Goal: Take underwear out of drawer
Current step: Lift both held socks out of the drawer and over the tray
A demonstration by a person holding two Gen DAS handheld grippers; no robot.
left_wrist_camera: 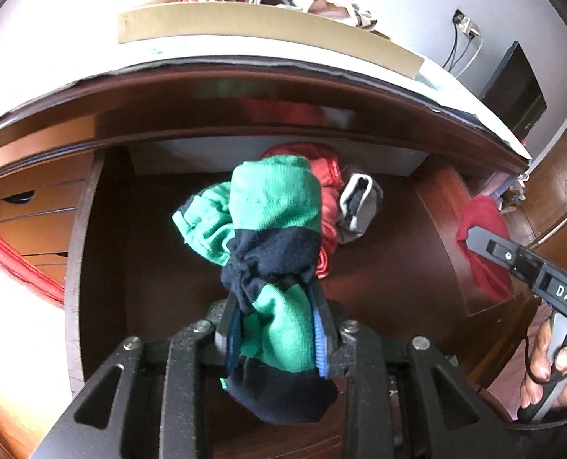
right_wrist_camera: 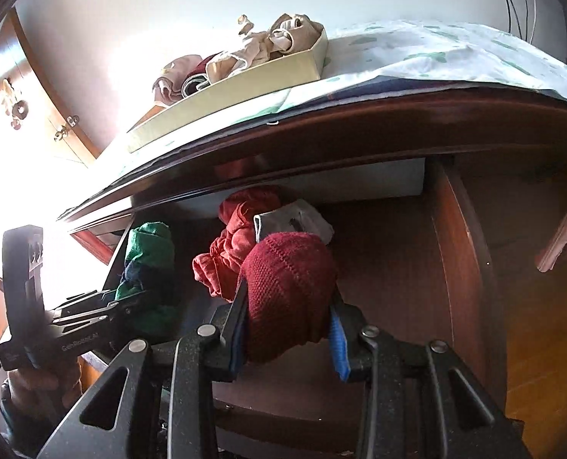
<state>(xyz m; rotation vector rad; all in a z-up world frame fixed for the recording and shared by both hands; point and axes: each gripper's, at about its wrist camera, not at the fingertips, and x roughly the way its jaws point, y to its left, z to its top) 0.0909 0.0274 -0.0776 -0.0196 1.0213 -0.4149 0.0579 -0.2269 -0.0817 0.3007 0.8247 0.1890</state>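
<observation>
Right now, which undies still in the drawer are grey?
The grey-and-navy pair, lying loose beside the orange-red pair. The green pair is in the tongs.

We see hard daylight from the left blowing out that edge in both views, while the open drawer (left_wrist_camera: pixel 379 267) sits in deep shadow. Fisheye bending curves the dresser top (right_wrist_camera: pixel 398 122); corners vignette black, focus stays soft.

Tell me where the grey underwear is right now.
The grey underwear lies at the back of the open drawer, touching the right side of the red garment.
</observation>
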